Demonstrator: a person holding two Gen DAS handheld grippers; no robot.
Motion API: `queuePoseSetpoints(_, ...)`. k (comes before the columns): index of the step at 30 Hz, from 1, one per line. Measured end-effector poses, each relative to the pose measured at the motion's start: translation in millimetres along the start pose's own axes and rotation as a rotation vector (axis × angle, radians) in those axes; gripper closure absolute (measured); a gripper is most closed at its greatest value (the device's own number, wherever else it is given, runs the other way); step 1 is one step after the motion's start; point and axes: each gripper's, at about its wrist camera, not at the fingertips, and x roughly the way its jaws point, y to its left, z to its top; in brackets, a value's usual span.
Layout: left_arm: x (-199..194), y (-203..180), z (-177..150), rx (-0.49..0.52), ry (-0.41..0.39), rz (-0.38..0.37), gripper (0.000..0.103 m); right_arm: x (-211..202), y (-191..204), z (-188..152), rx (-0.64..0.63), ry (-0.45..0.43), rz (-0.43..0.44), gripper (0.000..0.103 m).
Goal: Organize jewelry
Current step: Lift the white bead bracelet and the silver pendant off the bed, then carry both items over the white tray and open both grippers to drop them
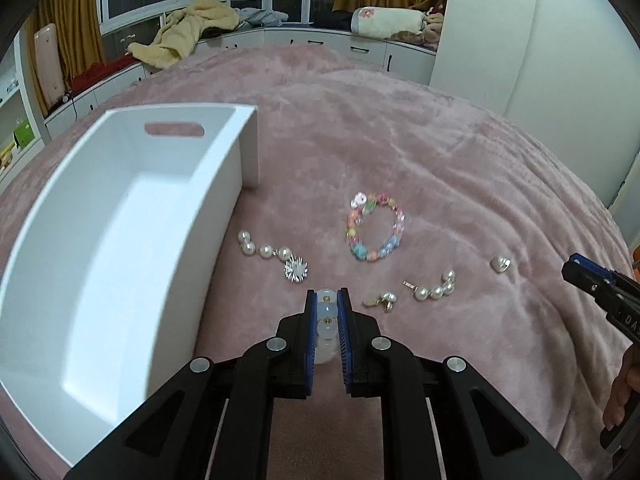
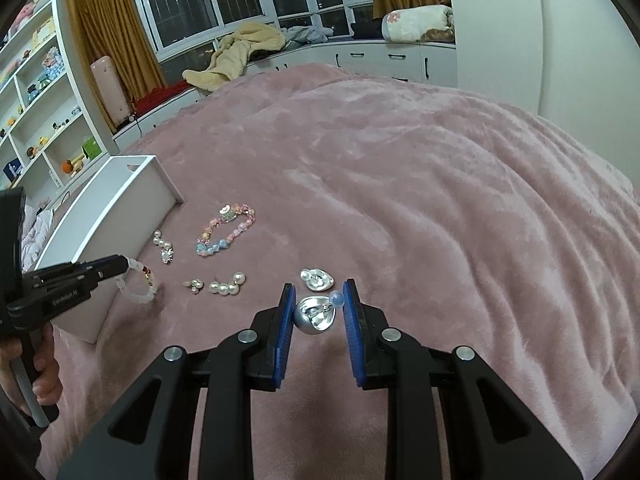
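My left gripper [image 1: 326, 296] is shut on a white translucent bead bracelet [image 1: 325, 322], held just above the pink blanket beside the white box [image 1: 230, 184]. From the right wrist view the left gripper [image 2: 122, 266] has the bracelet [image 2: 138, 296] hanging from its tips. My right gripper [image 2: 319, 294] is shut on a silver heart earring [image 2: 314, 316]. A second silver heart earring [image 2: 318, 279] lies just beyond it. Loose on the blanket are a colourful bead bracelet [image 1: 374, 228], a pearl drop earring with a starburst [image 1: 276, 256], a pearl cluster earring [image 1: 436, 290] and a small gold earring [image 1: 380, 300].
The white box [image 2: 132, 200] has a handle slot and nothing shows inside it. The pink blanket [image 2: 440, 200] covers the whole bed. Beyond the bed is a window bench [image 1: 280, 36] with clothes and pillows. Shelves [image 2: 36, 100] stand at the left. A hand [image 2: 40, 376] holds the left gripper's handle.
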Motion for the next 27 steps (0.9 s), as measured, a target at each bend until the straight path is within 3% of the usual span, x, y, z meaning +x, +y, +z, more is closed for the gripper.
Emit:
queuePoseSetpoints(13,-65.8,7.6,40.6,0.034,-0.116,0.014,0.088,-28.3,33.6,33.4,-0.06,-0.051,0.024,0.078)
queuePoseSetpoints(27,-95.1,80.1,52.1,-0.054,-0.123,0.13,0.088,-9.7,119.2,73.9,-0.186,-0.047,0.143,0.078)
